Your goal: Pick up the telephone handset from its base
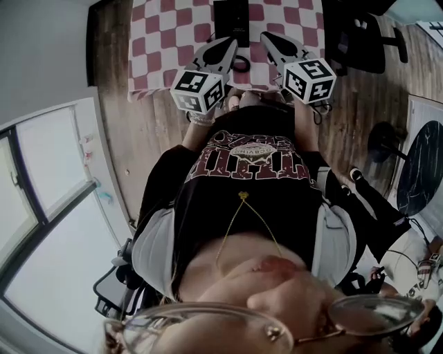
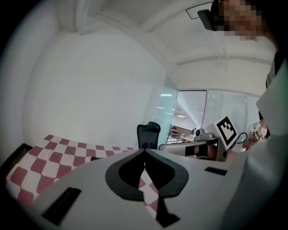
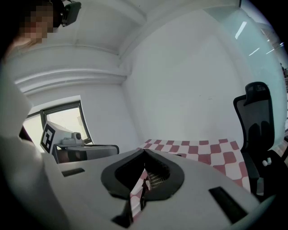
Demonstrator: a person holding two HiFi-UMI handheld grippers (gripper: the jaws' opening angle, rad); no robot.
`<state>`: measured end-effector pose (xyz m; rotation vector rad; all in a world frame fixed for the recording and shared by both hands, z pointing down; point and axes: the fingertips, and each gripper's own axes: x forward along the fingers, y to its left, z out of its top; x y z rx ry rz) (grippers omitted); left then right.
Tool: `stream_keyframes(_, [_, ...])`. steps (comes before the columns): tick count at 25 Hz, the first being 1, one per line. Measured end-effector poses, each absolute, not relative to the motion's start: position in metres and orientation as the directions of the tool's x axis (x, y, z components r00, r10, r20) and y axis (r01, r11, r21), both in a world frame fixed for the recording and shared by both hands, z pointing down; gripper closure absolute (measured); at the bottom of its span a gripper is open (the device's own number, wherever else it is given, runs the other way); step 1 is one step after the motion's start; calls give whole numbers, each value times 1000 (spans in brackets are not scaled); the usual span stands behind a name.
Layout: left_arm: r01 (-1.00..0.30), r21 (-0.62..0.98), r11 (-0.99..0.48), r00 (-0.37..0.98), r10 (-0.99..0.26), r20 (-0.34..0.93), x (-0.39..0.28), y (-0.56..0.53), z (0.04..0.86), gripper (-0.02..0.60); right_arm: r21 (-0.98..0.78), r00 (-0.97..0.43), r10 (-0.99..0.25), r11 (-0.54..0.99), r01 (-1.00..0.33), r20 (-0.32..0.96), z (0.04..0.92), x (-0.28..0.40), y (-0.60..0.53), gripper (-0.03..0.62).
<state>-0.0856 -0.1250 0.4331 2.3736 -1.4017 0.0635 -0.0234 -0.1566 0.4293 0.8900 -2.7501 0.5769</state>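
**Left hand-held gripper** [image 1: 228,44] [image 2: 144,152]: grey, two-jawed. Its jaws are closed tip to tip with nothing between them. Its black-and-white marker cube [image 1: 199,90] sits at the rear, close to the person's black printed shirt [image 1: 252,180].

**Right hand-held gripper** [image 1: 267,37] [image 3: 144,152]: same build, level with the left one and just beside it. Its jaws are likewise together and grip nothing. Only checked fabric and a small gridded patch show through the opening behind the tips. Its marker cube [image 1: 309,79] faces upward.

**Black telephone** [image 1: 230,21]: lies ahead of both grippers, between their lines of aim and apart from either tip. From the head view the handset cannot be told from the base.

**Table** [image 1: 149,28]: carries the telephone and is covered by a red-and-white checked cloth [image 1: 180,34] [image 2: 58,157] [image 3: 202,150]. Both gripper tips reach over its near edge.

**Surroundings**: a black office chair [image 1: 360,41] [image 2: 148,134] [image 3: 256,121] stands beside the table on the wooden plank floor [image 1: 118,124].
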Motion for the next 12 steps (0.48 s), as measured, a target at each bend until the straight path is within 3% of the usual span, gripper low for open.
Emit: stream_keyframes(12, [-869,318,-379,462,-852,248,-82,-172,432,574,-319,-841,-453,783,-534,295,423,-28,-209,576])
